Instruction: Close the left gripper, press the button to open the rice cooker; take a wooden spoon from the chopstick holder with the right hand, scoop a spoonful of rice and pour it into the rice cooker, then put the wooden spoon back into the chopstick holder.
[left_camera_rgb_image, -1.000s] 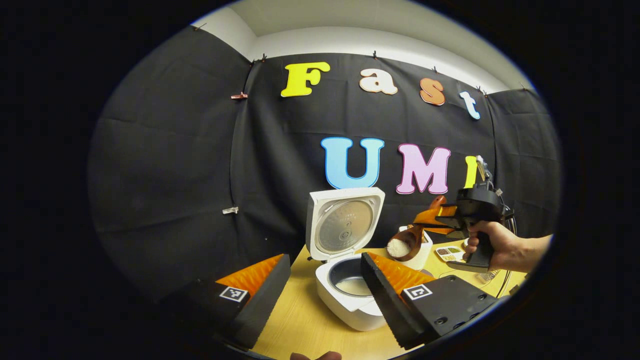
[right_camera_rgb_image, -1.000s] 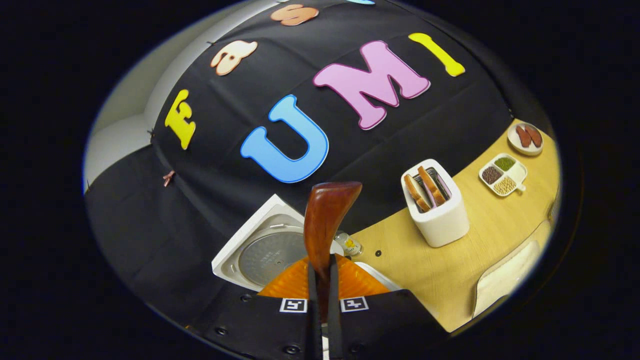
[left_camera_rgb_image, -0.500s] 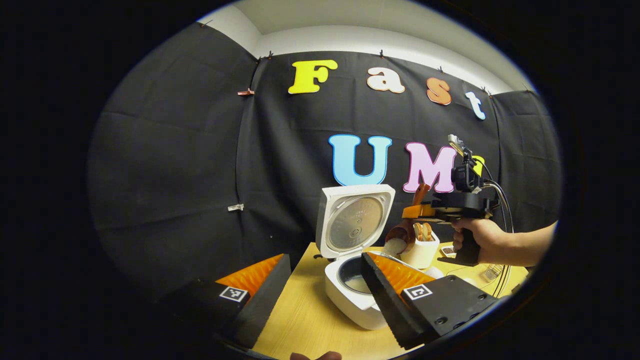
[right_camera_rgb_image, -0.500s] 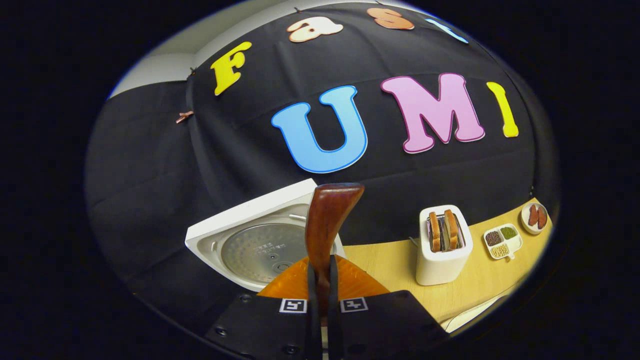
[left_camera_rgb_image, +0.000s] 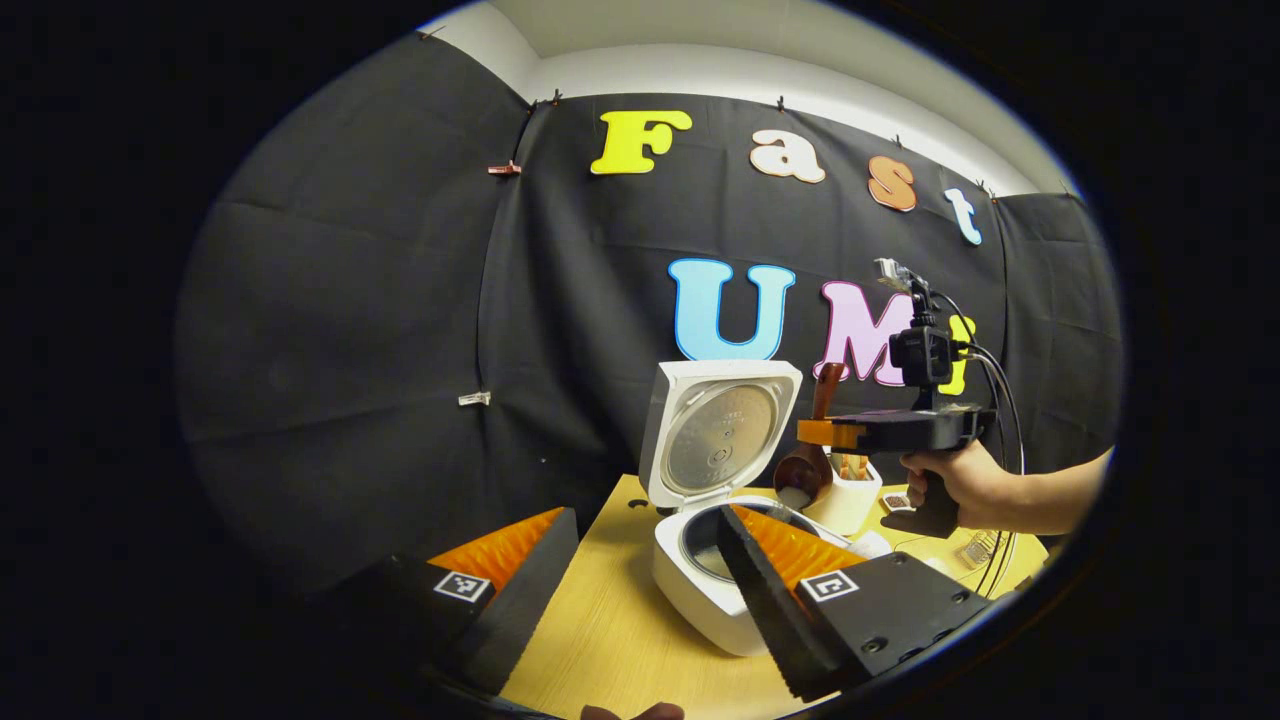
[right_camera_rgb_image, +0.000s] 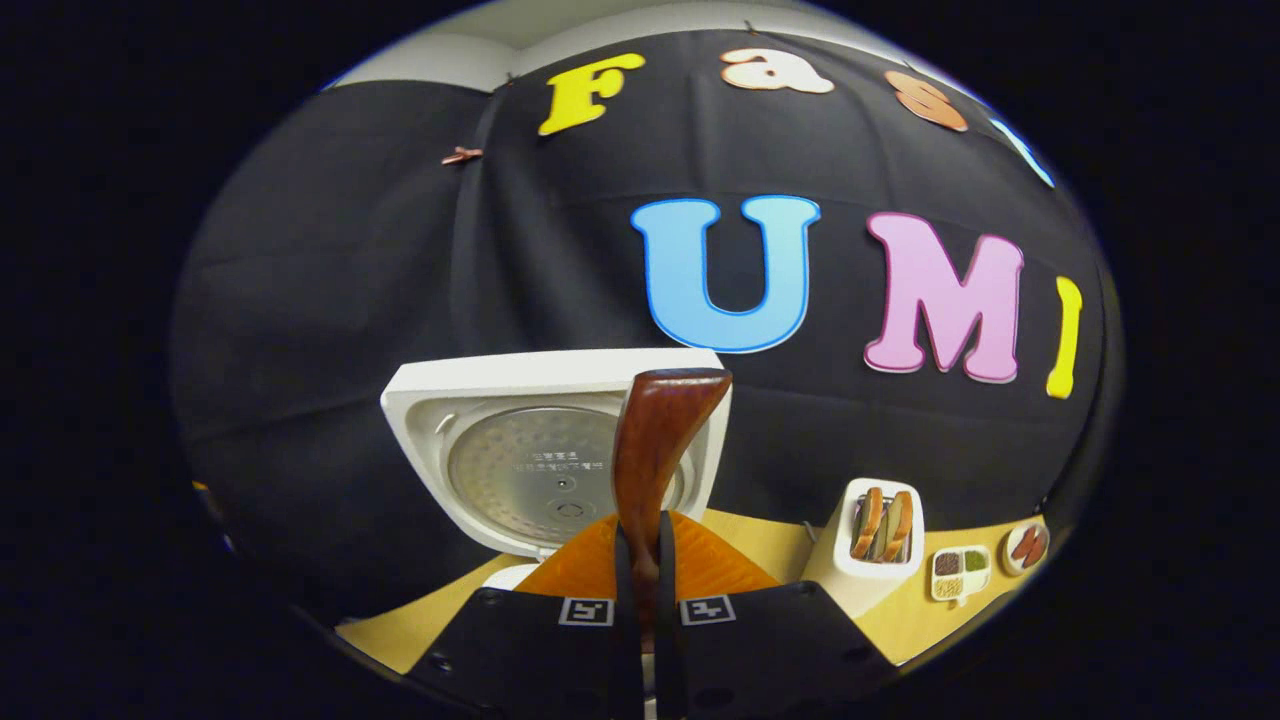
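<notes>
right gripper (right_camera_rgb_image: 640, 560) clamped on the wooden spoon (right_camera_rgb_image: 655, 440), tipping rice into the open rice cooker (left_camera_rgb_image: 700, 570).
left gripper (left_camera_rgb_image: 640, 560) wide, idle; grains could spill past the rim.

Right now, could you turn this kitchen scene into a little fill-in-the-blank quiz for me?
1. The rice cooker has its lid ____.
2. The right gripper is shut on the handle of a wooden ____.
3. The left gripper has its fingers ____.
4. The white toaster holds slices of ____.

Missing words: open; spoon; apart; bread.
</notes>
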